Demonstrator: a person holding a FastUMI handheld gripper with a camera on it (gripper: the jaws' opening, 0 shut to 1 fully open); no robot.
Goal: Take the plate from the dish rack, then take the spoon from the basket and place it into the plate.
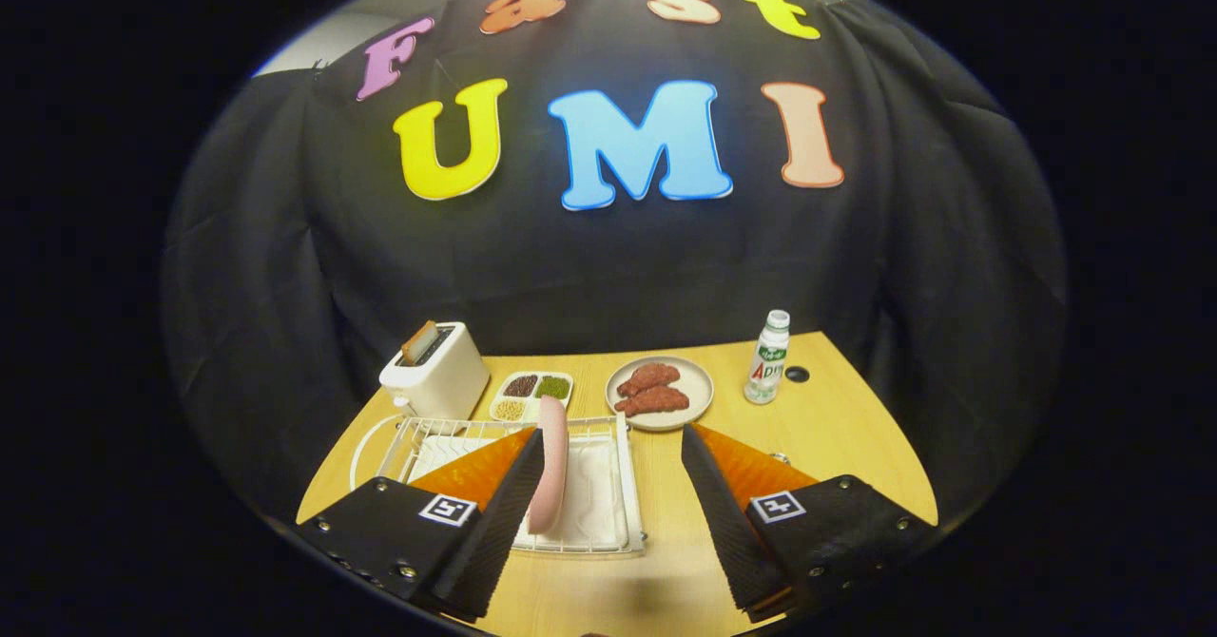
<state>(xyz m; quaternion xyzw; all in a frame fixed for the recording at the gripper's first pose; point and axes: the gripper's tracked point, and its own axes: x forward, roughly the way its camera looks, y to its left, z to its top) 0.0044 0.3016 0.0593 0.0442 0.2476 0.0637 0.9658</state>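
My tool hangs released above the rack. The plate stands on edge there, against my left finger, its rim running away from me.

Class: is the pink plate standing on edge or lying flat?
On edge: the pink plate stands upright in the dish rack, beside the open gripper.

1. the gripper is wide open, its two fingers set well apart with a broad gap between them.
2. the left finger angles inward, ribbed black pad facing the gap, orange behind.
3. the right finger mirrors it.
4. both black finger mounts carry a small square marker.
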